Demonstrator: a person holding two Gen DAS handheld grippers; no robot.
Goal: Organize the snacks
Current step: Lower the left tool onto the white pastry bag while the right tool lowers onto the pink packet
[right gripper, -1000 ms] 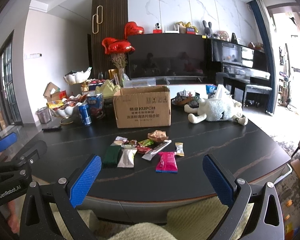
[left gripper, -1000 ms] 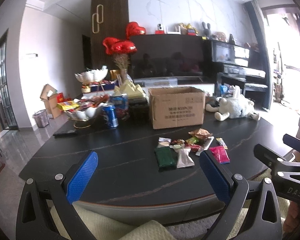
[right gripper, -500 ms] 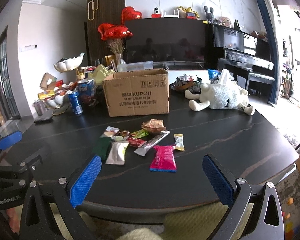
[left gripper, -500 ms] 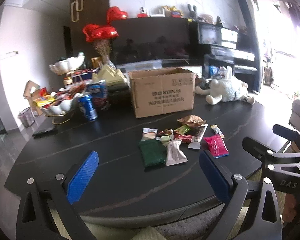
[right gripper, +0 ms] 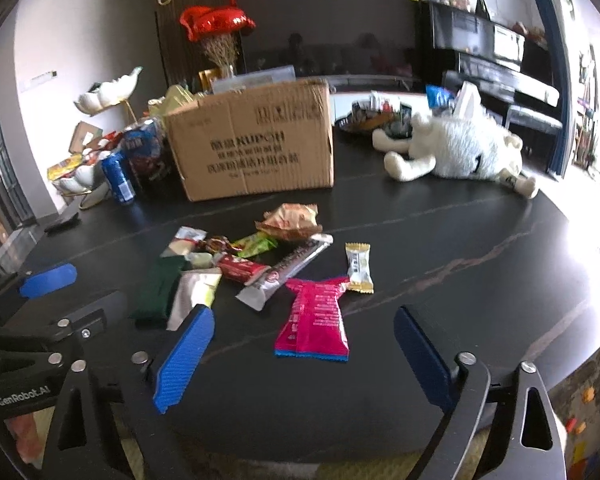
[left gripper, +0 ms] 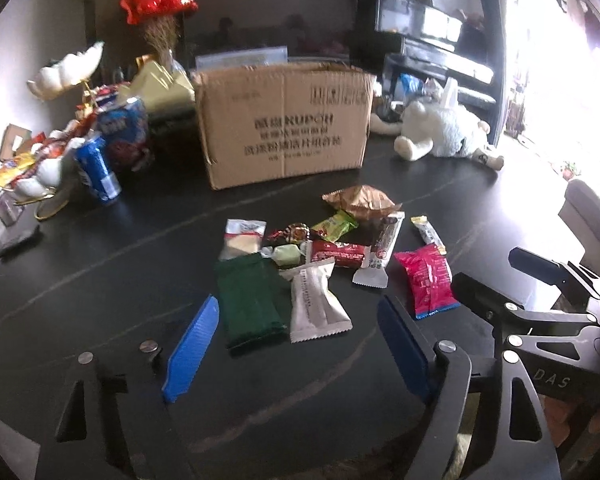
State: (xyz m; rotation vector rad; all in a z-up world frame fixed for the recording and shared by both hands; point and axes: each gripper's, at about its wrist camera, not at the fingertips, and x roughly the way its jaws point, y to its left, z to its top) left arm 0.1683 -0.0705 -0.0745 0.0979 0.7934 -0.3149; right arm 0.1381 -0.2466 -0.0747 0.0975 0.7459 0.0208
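Left gripper (left gripper: 300, 328) and right gripper (right gripper: 304, 340): ribbed blue pads, jaws apart, empty. Crinkly foil snacks (left gripper: 320, 264) mid-table; corrugated cardboard box (left gripper: 284, 120) at 12 o'clock, contents possibly hidden. Fluffy plush toy (right gripper: 460, 148) at 2 o'clock.

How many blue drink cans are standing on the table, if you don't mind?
1: the blue can stands left of the cardboard box, beside the snack dish. Others may be hidden behind.

Cardboard box (left gripper: 284, 124) contents hidden (print blurred).

Plush sheep (right gripper: 456, 148), red heart balloons (right gripper: 216, 22)
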